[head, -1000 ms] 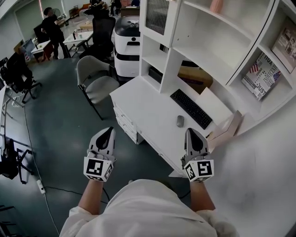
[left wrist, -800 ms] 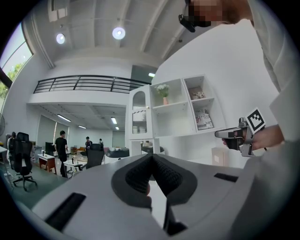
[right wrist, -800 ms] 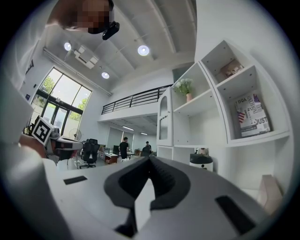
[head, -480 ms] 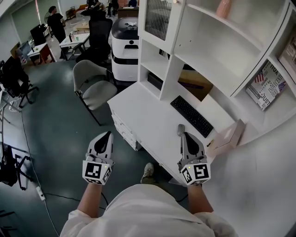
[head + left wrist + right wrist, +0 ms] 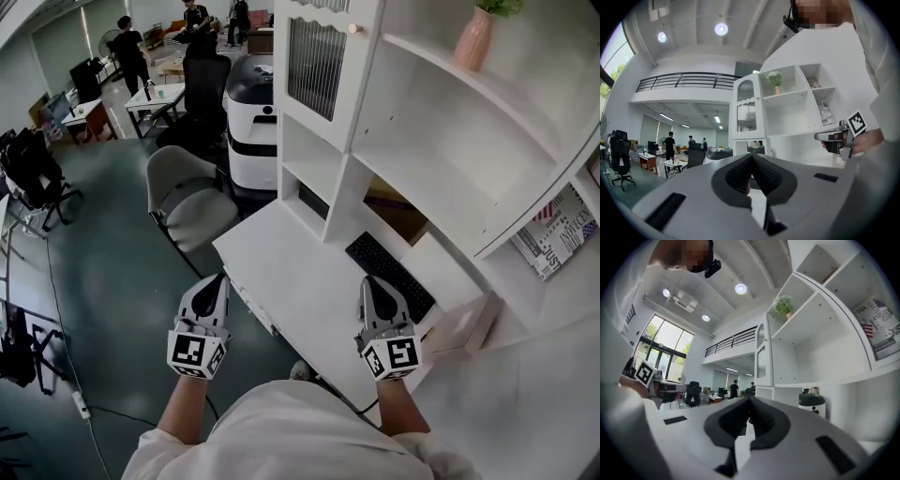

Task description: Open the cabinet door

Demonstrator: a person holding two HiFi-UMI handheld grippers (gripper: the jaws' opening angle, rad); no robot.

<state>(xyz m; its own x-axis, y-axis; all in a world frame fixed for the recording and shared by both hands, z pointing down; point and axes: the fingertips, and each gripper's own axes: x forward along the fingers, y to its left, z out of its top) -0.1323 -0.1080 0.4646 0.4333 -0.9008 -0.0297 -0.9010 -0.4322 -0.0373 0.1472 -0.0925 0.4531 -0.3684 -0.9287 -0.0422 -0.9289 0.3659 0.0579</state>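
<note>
The cabinet door (image 5: 316, 67), a white frame around ribbed glass, stands at the top left of the tall white shelf unit (image 5: 441, 141) at the far side of the scene. It lies flat in its frame, with a small round knob (image 5: 353, 28) on its right edge. Below it is an open cubby, and then the white counter (image 5: 281, 258).

A black keyboard (image 5: 388, 273) lies on the counter under the shelves, and a cardboard box (image 5: 401, 211) sits in the recess behind it. A pink vase (image 5: 472, 39) stands on an upper shelf to the right of the door, and a magazine (image 5: 561, 241) leans on a lower shelf further right.

The right gripper (image 5: 371, 285) is held over the near edge of the counter, just beside the keyboard's near end. Its jaws are closed together with nothing between them. The left gripper (image 5: 217, 279) hangs over the floor to the left of the counter, and its jaws too are pressed together and empty. Both point towards the shelf unit, well apart from the door.

A grey chair (image 5: 194, 194) and a black-and-white machine (image 5: 253, 103) stand on the far left, with people (image 5: 127, 47) at desks beyond.
</note>
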